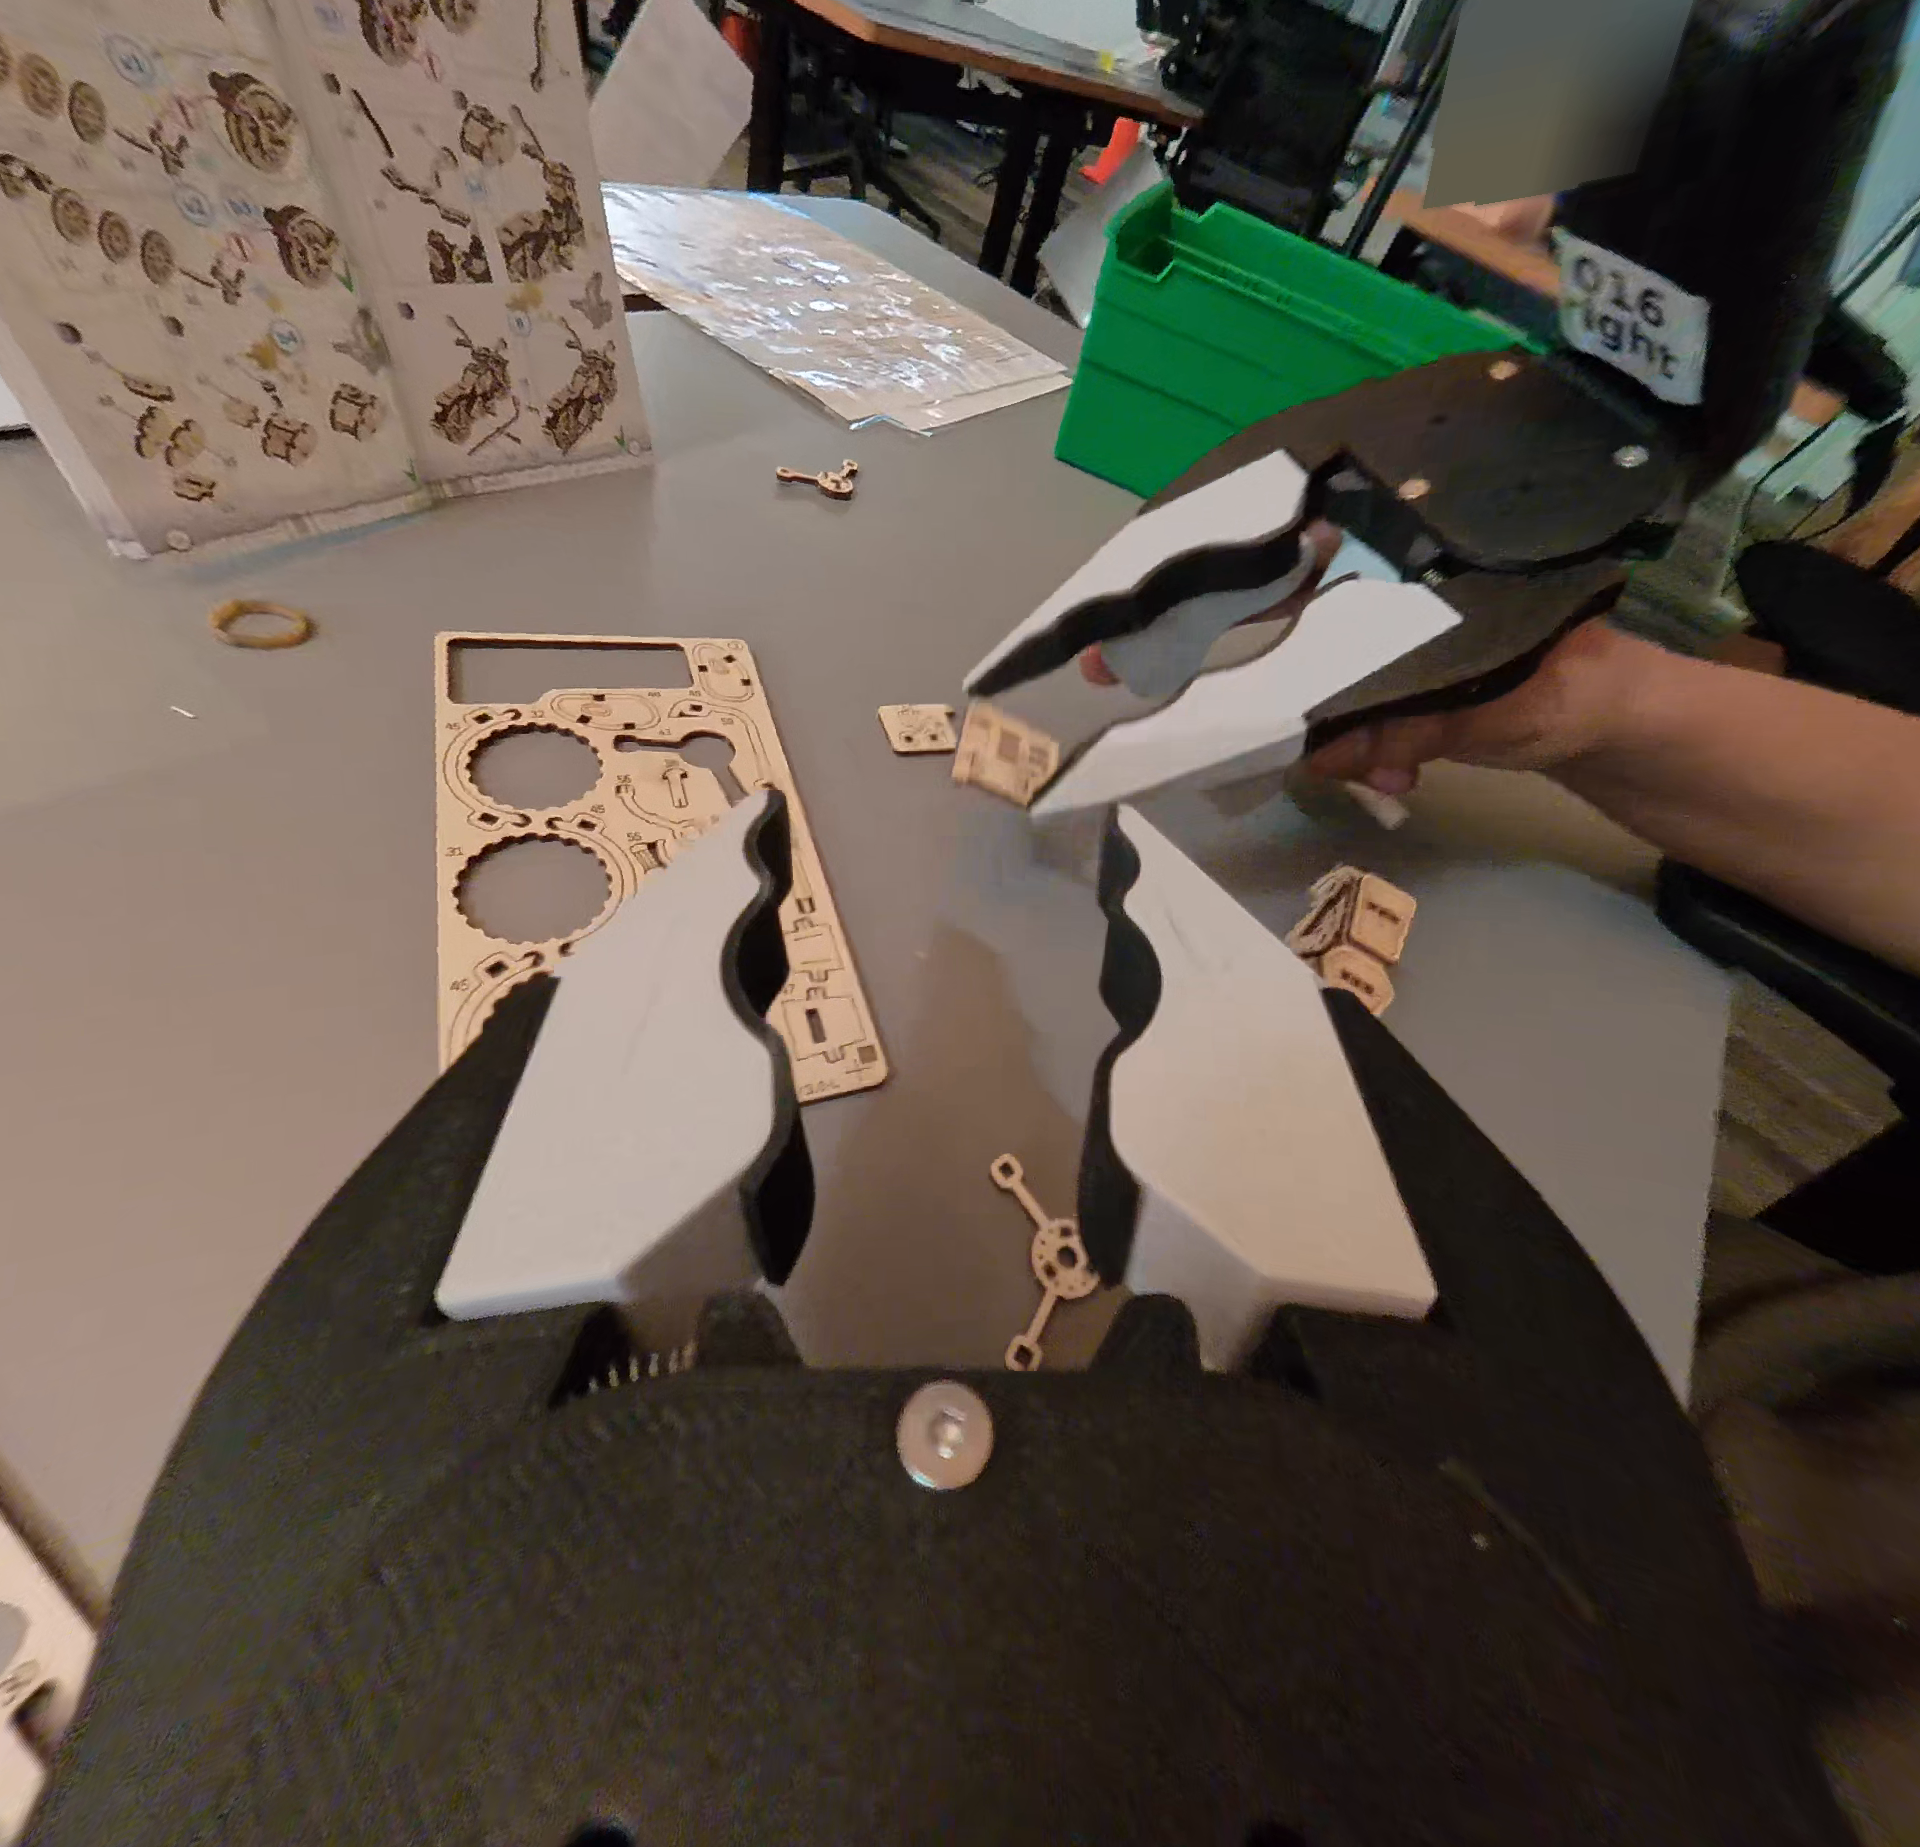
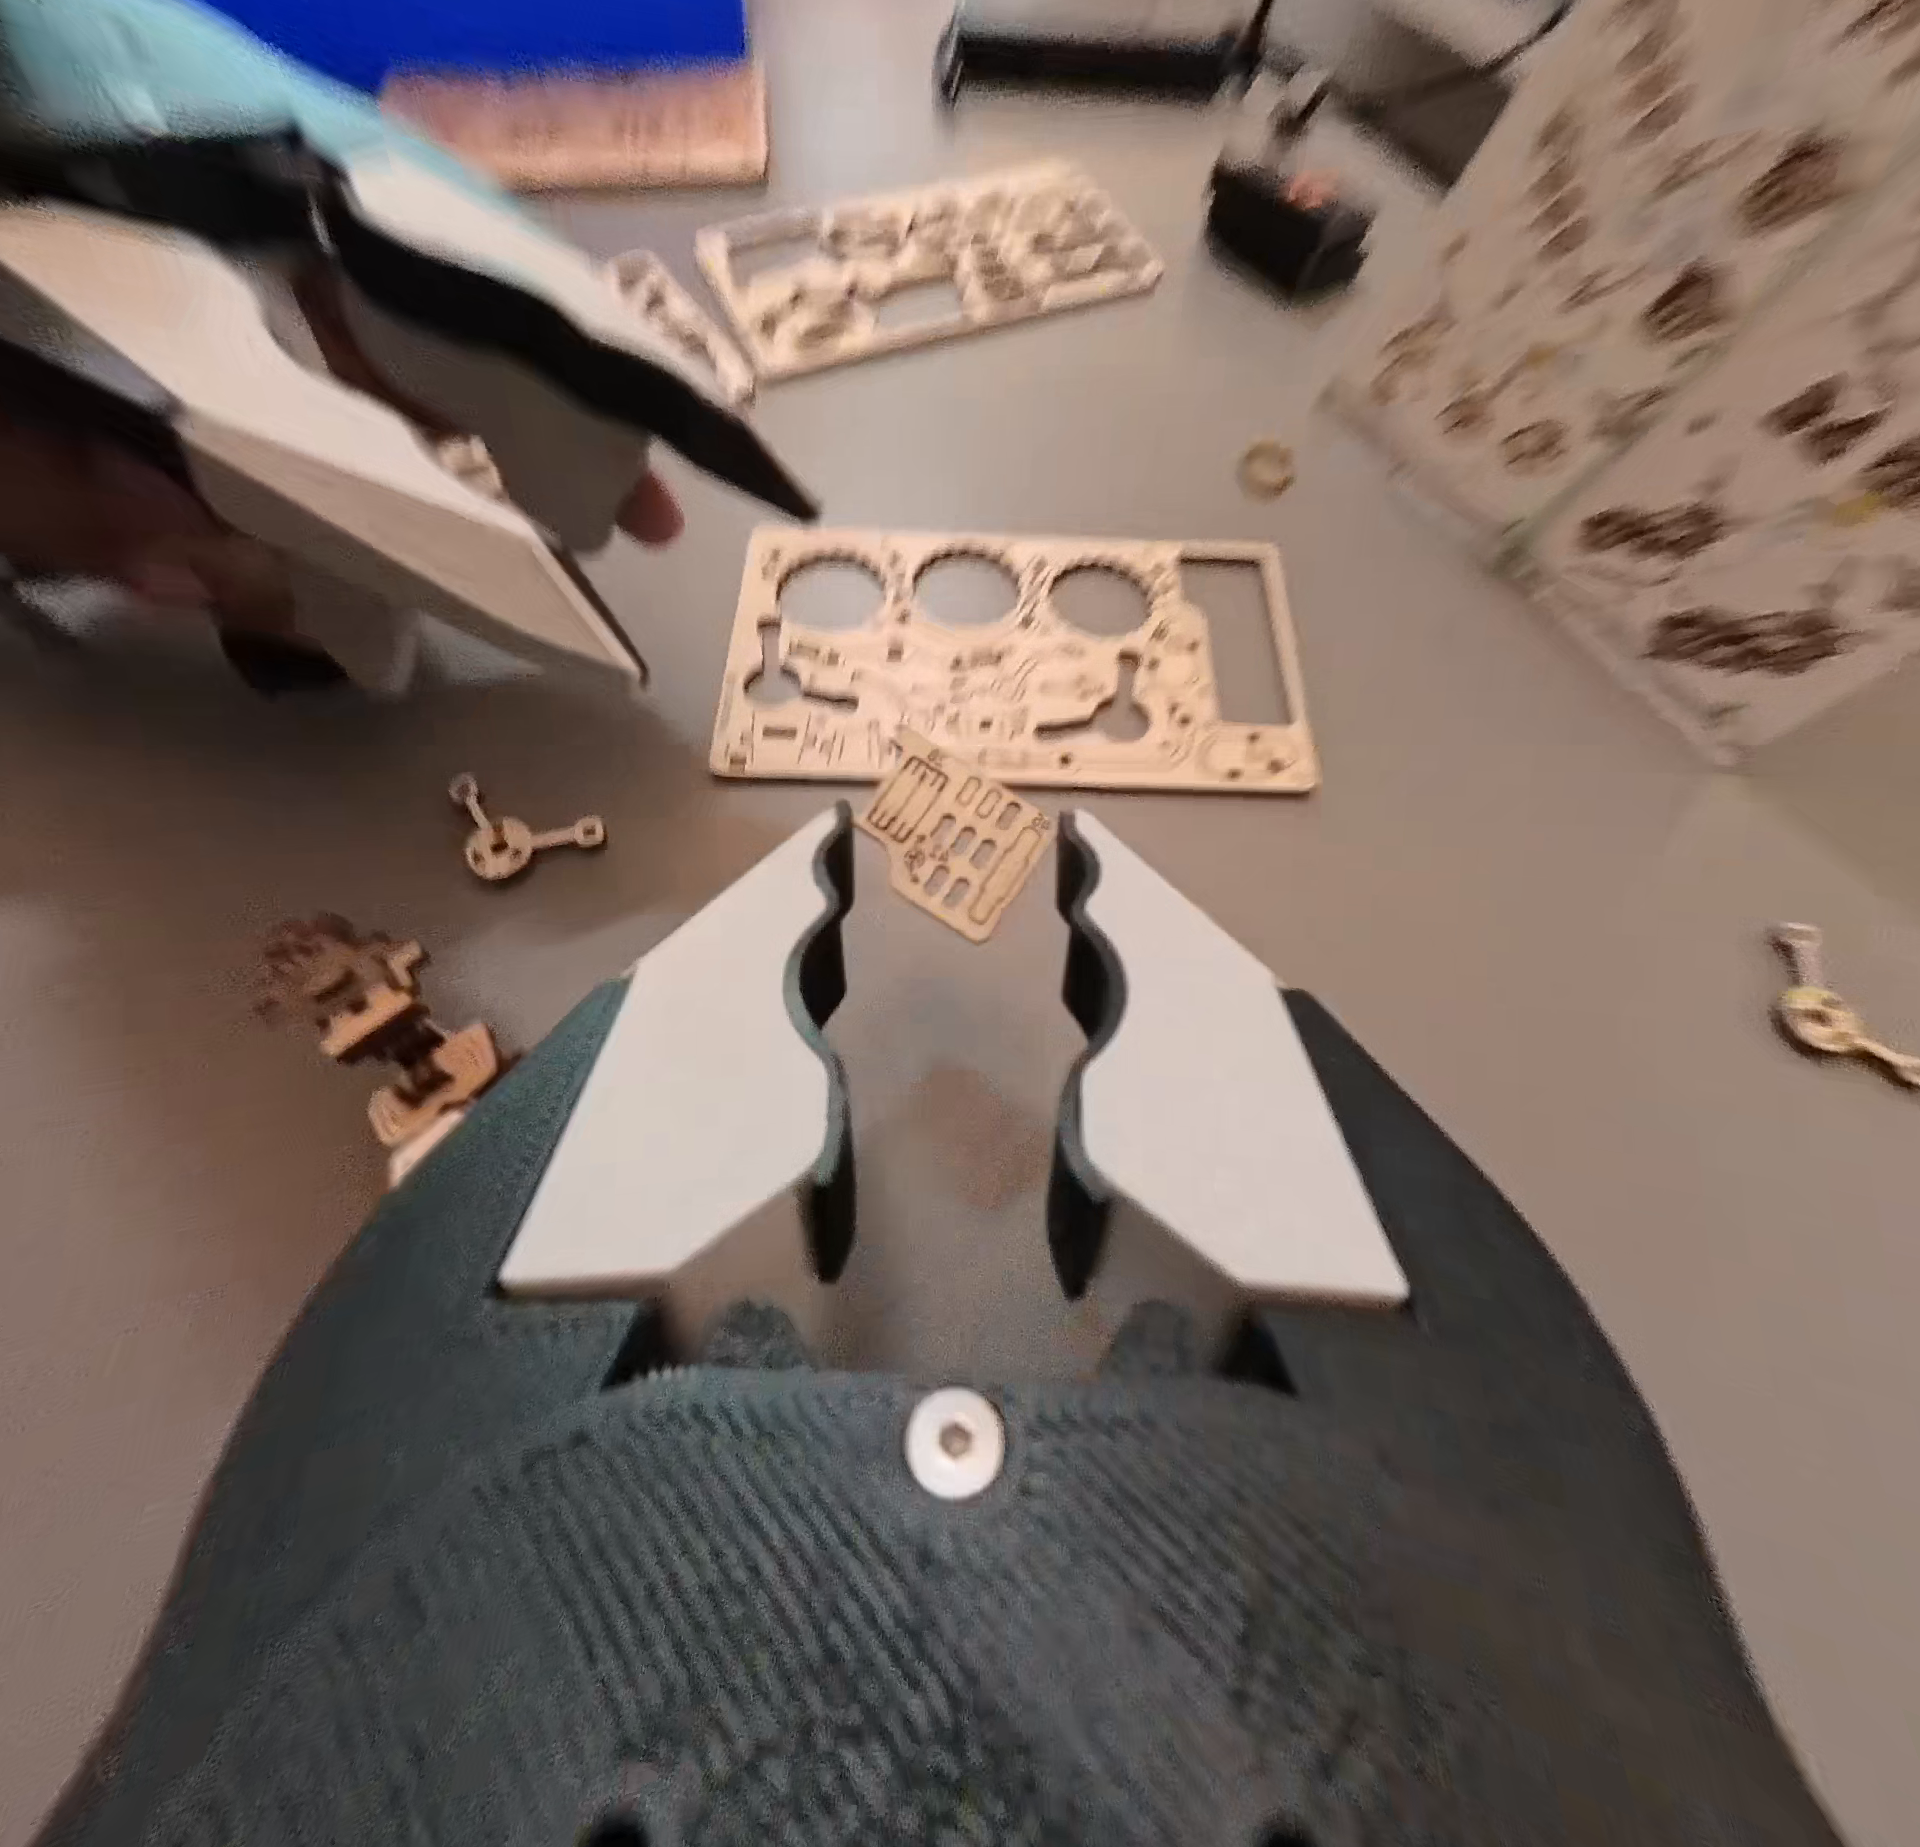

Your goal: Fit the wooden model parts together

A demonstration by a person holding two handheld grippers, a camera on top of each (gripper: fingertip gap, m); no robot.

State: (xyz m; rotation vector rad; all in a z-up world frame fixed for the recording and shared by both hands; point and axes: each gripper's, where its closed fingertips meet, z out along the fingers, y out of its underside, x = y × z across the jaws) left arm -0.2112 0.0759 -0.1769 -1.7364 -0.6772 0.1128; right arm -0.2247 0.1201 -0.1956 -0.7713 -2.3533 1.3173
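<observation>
Right gripper (image 2: 954, 841) spread, holding nothing; a small flat pale laser-cut wooden plate (image 2: 961, 850) with slotted cut-outs lies tilted on the grey table (image 2: 1455, 966) just ahead of its tips. Left gripper (image 1: 940, 821) likewise spread and empty, beside the punched-out plywood part sheet (image 1: 582, 821). A thin wooden cross-shaped link (image 1: 1044, 1262) lies between its white fingers.

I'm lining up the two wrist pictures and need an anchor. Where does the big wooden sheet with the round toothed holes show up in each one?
Left wrist view: the wooden sheet lies left of centre, long side running away, partly behind the left gripper's left finger.
Right wrist view: the sheet lies crosswise at centre, just beyond the right gripper.
Shared landmark: the standing instruction sheet.
</observation>
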